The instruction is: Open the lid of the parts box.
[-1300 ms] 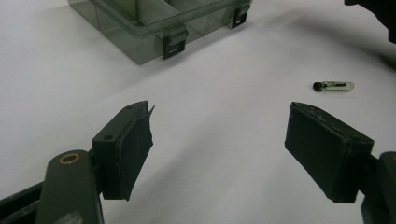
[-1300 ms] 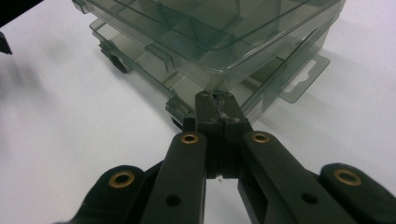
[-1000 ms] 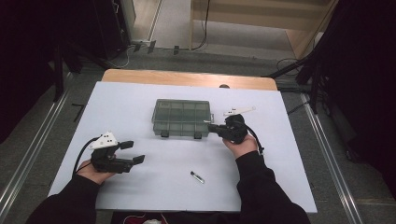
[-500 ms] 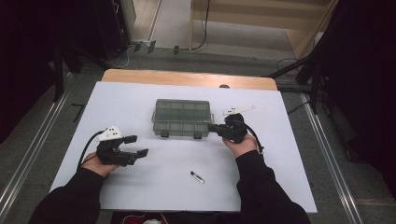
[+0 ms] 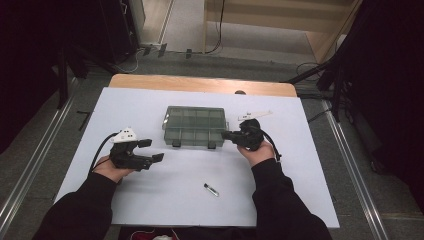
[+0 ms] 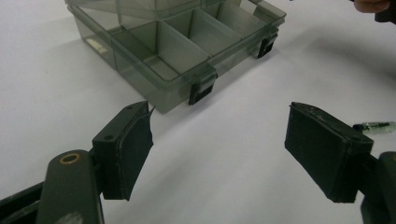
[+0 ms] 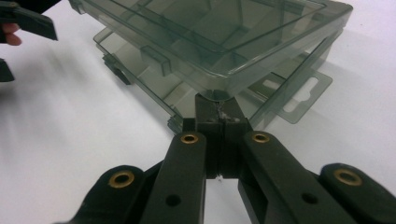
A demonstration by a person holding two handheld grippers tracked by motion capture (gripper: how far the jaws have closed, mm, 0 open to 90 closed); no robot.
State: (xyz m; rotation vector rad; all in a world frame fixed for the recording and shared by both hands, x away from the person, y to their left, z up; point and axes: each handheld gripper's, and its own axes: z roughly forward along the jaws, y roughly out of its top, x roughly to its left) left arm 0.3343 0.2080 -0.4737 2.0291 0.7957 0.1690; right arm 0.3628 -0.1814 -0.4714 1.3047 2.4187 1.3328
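Beside the organizer box (image 5: pixel 195 126), the right gripper (image 5: pixel 226 135) is closed at its lid corner; the left gripper (image 5: pixel 154 150) gapes, near its front.

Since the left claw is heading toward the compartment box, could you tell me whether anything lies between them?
Nothing visible: only bare white table separates the open left claw from the compartment box. The small vial lies off to the side.

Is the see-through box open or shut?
Slightly open. The smoky clear plastic compartment box's lid is lifted off its base at the corner where the shut right gripper pokes.
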